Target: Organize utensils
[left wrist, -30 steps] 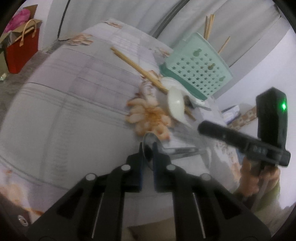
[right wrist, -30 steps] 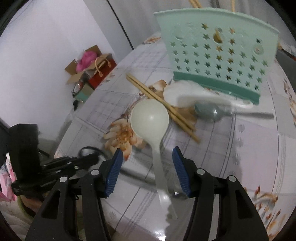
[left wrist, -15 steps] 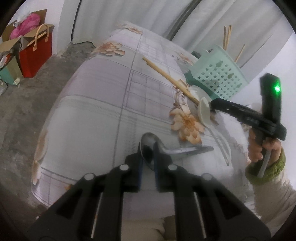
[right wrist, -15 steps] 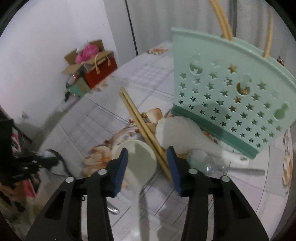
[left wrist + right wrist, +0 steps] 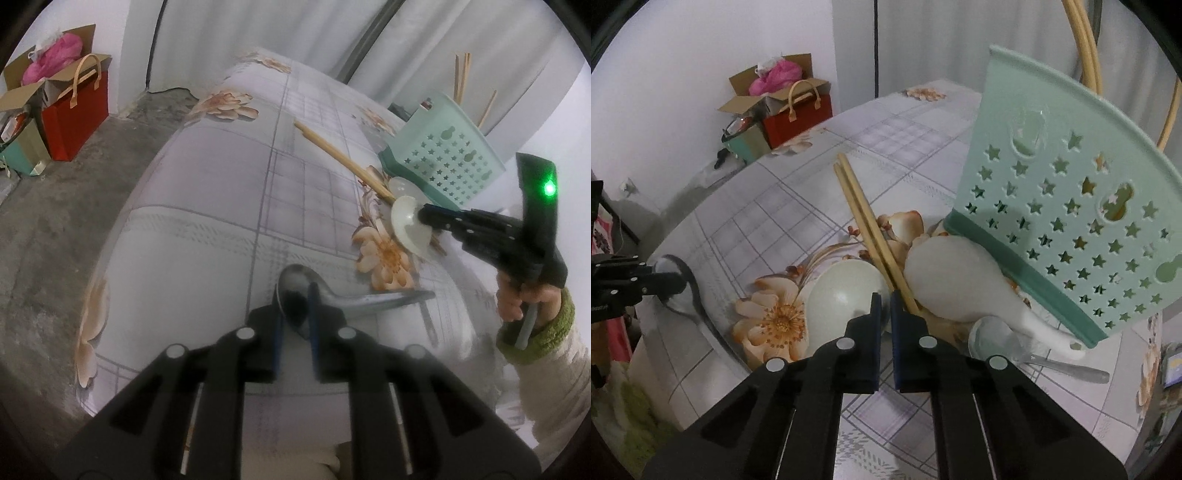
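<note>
- The left tool (image 5: pixel 295 295) gripped the bowl of a shiny metal spoon (image 5: pixel 354 297), its handle pointing right above the table (image 5: pixel 207 206)
- The right tool (image 5: pixel 882 301) was pinched narrow on the rim of a pale cream plastic ladle (image 5: pixel 842 291), just beside two wooden chopsticks (image 5: pixel 864 218) lying on the floral cloth
- A white rice paddle (image 5: pixel 953 280) and a second metal spoon (image 5: pixel 997 336) lay against the mint-green star-punched utensil basket (image 5: pixel 1071 206)
- More chopsticks (image 5: pixel 1086 44) stood inside that basket
</note>
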`<state>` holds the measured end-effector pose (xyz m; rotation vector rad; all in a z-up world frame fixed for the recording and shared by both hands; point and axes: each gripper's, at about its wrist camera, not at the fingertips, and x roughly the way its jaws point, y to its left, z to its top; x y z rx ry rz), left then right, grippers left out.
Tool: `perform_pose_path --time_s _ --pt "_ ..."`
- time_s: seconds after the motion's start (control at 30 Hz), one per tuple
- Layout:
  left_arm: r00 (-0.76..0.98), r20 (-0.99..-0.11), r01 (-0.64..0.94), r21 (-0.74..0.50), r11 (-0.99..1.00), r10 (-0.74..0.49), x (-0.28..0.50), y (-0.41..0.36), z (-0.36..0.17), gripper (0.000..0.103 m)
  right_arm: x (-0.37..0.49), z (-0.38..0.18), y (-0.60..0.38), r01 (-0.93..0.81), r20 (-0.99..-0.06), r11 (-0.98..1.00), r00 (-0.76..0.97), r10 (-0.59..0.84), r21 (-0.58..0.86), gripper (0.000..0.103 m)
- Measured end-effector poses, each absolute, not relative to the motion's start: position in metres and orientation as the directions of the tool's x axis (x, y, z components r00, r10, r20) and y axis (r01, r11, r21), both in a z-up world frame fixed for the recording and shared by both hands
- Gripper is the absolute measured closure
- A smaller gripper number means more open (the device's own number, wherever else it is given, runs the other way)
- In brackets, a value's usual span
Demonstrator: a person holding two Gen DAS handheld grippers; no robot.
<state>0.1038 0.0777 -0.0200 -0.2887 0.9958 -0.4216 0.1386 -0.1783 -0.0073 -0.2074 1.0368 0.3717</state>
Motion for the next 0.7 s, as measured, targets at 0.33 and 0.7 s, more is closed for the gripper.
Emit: perform_pose_path --time_s 0.33,0.7 --pt "0.483 -0.745 0.195 -0.421 0.886 -0.460 0.104 0.078 -0.020 0.092 0.098 0.012 -0.212 -0.275 -0.837 0.961 0.525 0.154 0.005 0.100" --pt "0.483 -0.746 0.206 -0.412 0.888 -0.459 0.104 0.065 -0.018 0.092 0.052 -0.007 -0.285 0.047 -0.870 0.982 0.472 0.142 0.185 0.100"
